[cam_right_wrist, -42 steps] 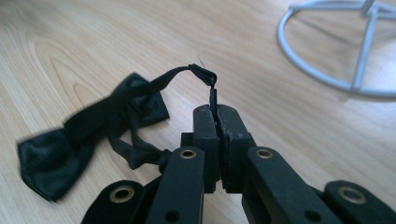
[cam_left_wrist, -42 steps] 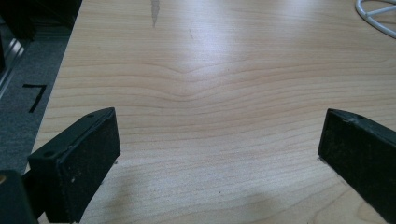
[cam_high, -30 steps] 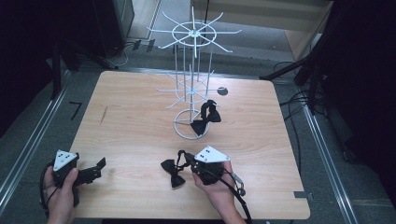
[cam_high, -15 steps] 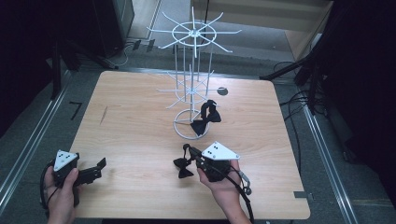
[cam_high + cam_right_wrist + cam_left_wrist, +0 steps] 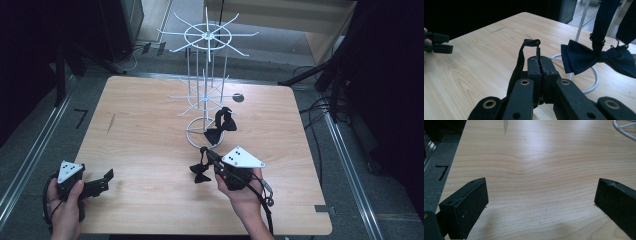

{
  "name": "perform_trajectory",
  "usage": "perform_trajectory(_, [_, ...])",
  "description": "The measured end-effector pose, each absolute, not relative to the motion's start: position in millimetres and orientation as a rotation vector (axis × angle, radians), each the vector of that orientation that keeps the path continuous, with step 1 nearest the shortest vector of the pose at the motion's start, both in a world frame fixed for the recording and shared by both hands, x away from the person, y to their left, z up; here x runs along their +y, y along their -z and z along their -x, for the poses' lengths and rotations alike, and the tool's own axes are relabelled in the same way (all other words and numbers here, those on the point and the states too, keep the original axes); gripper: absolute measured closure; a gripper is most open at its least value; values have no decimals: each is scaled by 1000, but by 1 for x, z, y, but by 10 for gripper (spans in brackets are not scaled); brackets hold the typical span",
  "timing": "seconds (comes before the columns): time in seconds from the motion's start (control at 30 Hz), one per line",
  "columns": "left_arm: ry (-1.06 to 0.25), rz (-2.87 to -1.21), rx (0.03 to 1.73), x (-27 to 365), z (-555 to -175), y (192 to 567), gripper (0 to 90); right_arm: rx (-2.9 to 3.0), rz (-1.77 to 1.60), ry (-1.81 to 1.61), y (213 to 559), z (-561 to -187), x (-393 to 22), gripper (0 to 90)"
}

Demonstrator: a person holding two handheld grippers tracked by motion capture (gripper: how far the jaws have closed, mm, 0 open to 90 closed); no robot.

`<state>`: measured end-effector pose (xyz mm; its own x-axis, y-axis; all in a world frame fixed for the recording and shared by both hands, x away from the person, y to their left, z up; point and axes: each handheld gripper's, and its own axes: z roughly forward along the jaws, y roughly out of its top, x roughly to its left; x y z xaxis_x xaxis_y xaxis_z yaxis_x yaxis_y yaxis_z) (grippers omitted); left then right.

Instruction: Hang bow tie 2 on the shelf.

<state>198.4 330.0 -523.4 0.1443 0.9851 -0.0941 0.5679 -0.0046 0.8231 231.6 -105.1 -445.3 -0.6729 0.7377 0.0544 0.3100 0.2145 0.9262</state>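
Right tool (image 5: 206, 155) clamped on the thin strap (image 5: 537, 46) of a black bow tie (image 5: 200, 172) dangling just above the counter (image 5: 150, 150) near the white wire rack (image 5: 205, 90); left tool (image 5: 107, 176) gaping, idle; soft, light, floppy, best pinched by strap.

The left hand (image 5: 62, 197) grips the left gripper (image 5: 102, 181) low at the near left, its jaws wide apart and pointing to the right. The right hand (image 5: 242, 192) holds the right gripper (image 5: 207, 156) raised, its jaws pressed together, pointing away from the person
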Motion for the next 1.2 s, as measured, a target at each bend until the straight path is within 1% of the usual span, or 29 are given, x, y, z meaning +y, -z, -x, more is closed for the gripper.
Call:
perform_trajectory(0.57, [-702, -1673, 1512, 330, -198, 523, 0, 2046, -941, -1463, 421, -234, -106, 886])
perform_trajectory(1.2, [-701, -1670, 1511, 330, -198, 523, 0, 1997, -925, -1472, 403, -238, -105, 885])
